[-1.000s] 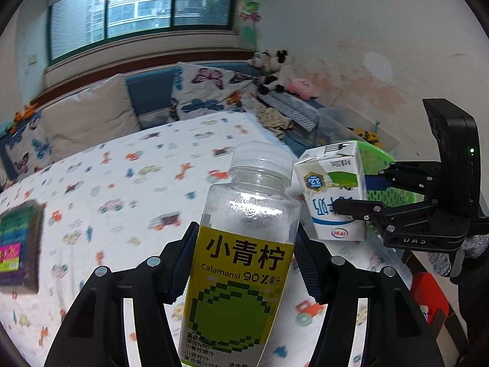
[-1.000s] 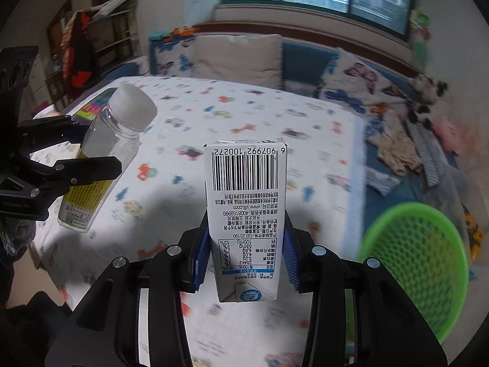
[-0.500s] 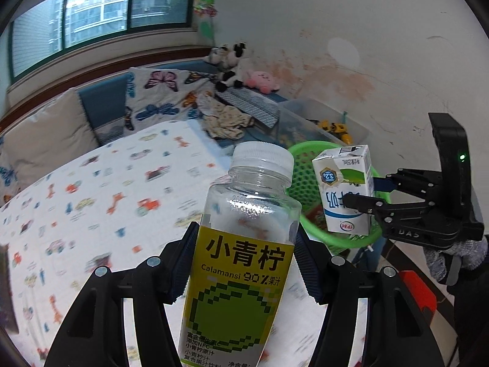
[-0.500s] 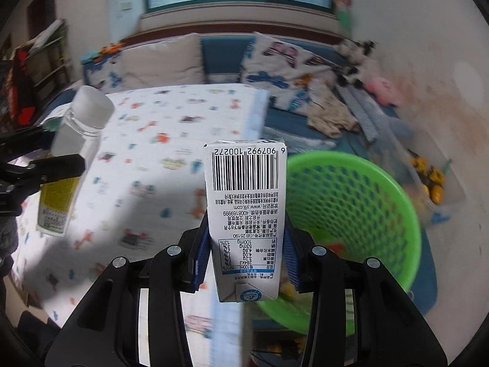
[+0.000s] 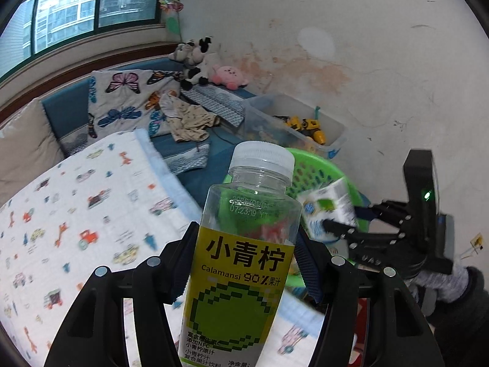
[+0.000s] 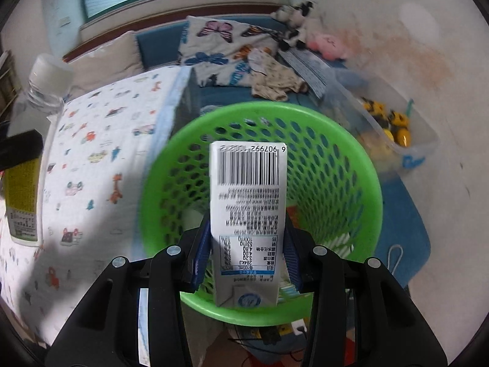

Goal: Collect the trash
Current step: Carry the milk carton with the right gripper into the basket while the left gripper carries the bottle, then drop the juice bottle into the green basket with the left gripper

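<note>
The left gripper (image 5: 244, 263) is clamped on a clear plastic bottle (image 5: 244, 263) with a white cap and a yellow-green label. The blue pads press on the bottle's two sides, and the bottle stands upright between them, empty as far as its clear upper part shows. It hangs above the bed's near right corner, where the white sheet (image 5: 79, 214) printed with small cars and animals runs out.

The right gripper (image 6: 248, 260) holds a small white milk carton (image 6: 248, 220), barcode end away from the camera. Its jaws have just been easing apart a little, yet the carton sits squarely between the blue pads, and they seem to touch both of its sides. The carton hangs right over the mouth of a bright green mesh basket (image 6: 360, 165); from the right wrist camera it covers the middle of the opening, with perforated wall showing on both sides of it. In the left wrist camera the same carton (image 5: 328, 211) is blurred and tilted over the basket's rim (image 5: 318, 160), held by the other gripper with a person's grey-gloved hand (image 5: 443, 284) behind it.

The basket stands on the floor just off the bed's right edge. Some scraps lie at its bottom, too hidden to name. Beyond it, against the stained wall, a clear plastic tub (image 6: 406, 140) holds yellow toy vehicles. Along the bed's far edge sit a butterfly-print pillow (image 5: 128, 104), a crumpled cloth (image 5: 189, 122) and a few plush toys (image 5: 211, 67) under the window.
</note>
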A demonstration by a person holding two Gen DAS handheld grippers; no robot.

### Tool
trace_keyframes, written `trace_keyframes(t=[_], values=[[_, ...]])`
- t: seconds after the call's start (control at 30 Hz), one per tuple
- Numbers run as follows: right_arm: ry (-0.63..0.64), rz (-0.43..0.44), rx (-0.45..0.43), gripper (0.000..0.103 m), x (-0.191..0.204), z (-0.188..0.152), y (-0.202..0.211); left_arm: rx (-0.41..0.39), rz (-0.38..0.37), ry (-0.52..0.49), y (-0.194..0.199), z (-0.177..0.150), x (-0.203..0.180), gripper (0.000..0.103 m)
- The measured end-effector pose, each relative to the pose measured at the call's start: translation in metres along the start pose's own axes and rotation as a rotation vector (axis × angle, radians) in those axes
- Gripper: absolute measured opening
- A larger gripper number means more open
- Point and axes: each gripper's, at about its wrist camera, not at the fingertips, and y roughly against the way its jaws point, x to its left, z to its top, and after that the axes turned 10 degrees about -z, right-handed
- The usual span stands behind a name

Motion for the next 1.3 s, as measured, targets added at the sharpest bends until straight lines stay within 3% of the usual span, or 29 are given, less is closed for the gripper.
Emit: trace_keyframes(t=[0.1, 0.23, 0.3, 0.47, 0.97, 1.3], values=[[-0.022, -0.007, -0.005, 0.055, -0.007, -0.004, 0.001, -0.006, -0.025, -0.017, -0.01, 0.01, -0.011, 0.058], [-0.044, -0.006, -0.009, 0.06, -0.014, -0.009, 0.005, -0.012, -0.042, -0.035, -0.023, 0.021, -0.024, 0.058], [-0.055, -0.004, -0.009, 0.069, -0.015, -0.012, 0.007, -0.015, -0.055, -0.037, -0.031, 0.025, -0.028, 0.058], [-0.079, -0.003, -0.012, 0.075, -0.019, -0.024, 0.014, -0.022, -0.071, -0.023, -0.048, 0.034, -0.033, 0.058], [-0.092, -0.014, -0.044, 0.081, -0.019, -0.04, 0.032, -0.023, -0.111, 0.044, -0.086, 0.03, -0.034, 0.058], [-0.073, -0.003, -0.067, 0.083, -0.006, -0.044, 0.042, -0.02, -0.093, 0.061, -0.07, 0.018, -0.023, 0.059]])
